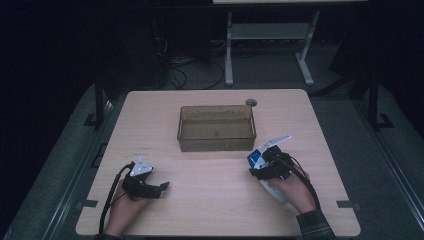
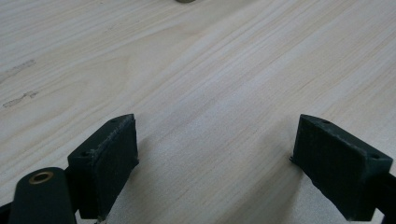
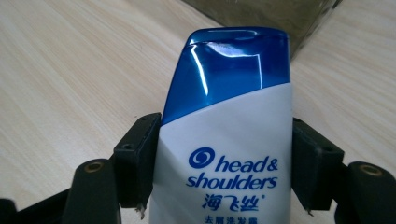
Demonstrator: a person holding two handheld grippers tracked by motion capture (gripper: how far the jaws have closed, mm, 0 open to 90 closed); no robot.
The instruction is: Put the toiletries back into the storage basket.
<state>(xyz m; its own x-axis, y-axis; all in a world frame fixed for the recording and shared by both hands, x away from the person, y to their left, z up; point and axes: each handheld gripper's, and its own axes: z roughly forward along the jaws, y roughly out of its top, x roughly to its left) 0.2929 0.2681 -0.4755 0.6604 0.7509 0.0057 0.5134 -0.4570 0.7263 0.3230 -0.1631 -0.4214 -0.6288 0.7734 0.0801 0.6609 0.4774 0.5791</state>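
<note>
Starting at the lower left of the high view, I have my left gripper (image 1: 159, 187) low over the table (image 1: 210, 200), its jaws pointing toward the middle of the frame. In the left gripper view the two black jaws stand wide apart with nothing but pale wood grain between them.

Moving toward the centre, a clear brownish bin (image 1: 216, 128) sits in the upper middle of the table, apart from both grippers.

At the lower right of the high view, my right gripper (image 1: 261, 166) is clamped on a shampoo bottle (image 1: 256, 159), which sits just below the bin's right corner. In the right gripper view the pads press on both sides of the white bottle (image 3: 229, 154), its blue cap at the top of the frame pointing toward the bin's corner (image 3: 280, 14).
</note>
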